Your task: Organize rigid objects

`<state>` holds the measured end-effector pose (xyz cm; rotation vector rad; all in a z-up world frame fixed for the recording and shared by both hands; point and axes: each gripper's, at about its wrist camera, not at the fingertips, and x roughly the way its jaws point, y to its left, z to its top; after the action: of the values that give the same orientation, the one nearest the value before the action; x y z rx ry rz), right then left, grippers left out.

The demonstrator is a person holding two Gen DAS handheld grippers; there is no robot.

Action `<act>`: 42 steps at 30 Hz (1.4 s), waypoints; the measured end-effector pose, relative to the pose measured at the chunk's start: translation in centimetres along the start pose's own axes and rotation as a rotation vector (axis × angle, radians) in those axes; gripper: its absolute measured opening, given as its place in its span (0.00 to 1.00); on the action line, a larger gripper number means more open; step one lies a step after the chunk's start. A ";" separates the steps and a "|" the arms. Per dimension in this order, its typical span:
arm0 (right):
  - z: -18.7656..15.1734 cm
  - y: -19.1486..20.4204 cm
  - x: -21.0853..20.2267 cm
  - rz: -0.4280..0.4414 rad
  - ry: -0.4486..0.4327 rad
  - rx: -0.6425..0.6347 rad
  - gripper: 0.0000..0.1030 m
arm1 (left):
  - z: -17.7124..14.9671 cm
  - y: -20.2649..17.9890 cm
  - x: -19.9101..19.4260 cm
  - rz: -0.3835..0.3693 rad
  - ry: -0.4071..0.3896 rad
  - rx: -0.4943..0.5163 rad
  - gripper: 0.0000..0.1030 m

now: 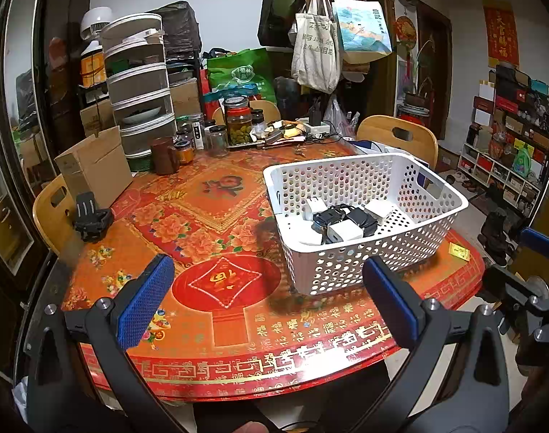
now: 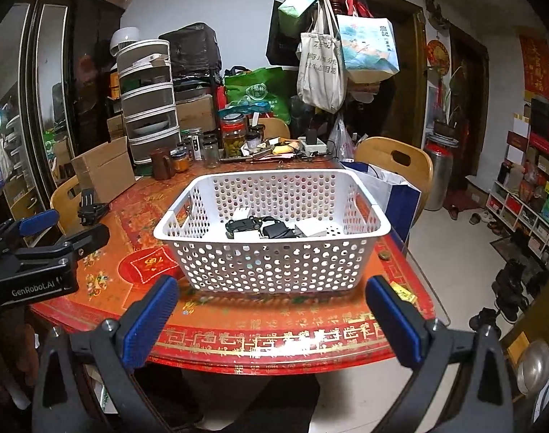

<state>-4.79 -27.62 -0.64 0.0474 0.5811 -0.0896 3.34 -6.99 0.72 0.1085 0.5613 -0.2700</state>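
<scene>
Both the left hand-held gripper [image 1: 270,299] and right hand-held gripper [image 2: 272,319] hover spread wide, empty. On the worktop [image 1: 216,328], the white perforated basket [image 2: 274,263] holds black and white chargers [image 1: 346,222].

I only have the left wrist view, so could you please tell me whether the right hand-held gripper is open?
Observer: Yes. The right hand-held gripper is open, its blue pads wide apart with nothing between them, just in front of the white basket.
Operator: Thank you. Is anything near the basket's right side besides the yellow packet?
Observer: A small round object like a coin lies on the table by the basket's near right corner.
Operator: And the dark items inside the basket?
Observer: From the right wrist view, one looks like a small dark toy car.
</scene>
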 end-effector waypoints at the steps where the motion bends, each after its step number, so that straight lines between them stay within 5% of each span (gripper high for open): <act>1: 0.0 0.0 0.0 0.000 0.001 0.000 1.00 | -0.1 -0.1 0.1 0.000 0.003 0.001 1.00; 42: -0.2 -0.2 0.1 -0.005 0.000 -0.016 1.00 | 0.1 -1.2 0.8 0.001 0.022 -0.006 1.00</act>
<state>-4.85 -27.82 -0.81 0.0303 0.5817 -0.0899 3.71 -8.29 0.29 0.1054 0.5835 -0.2665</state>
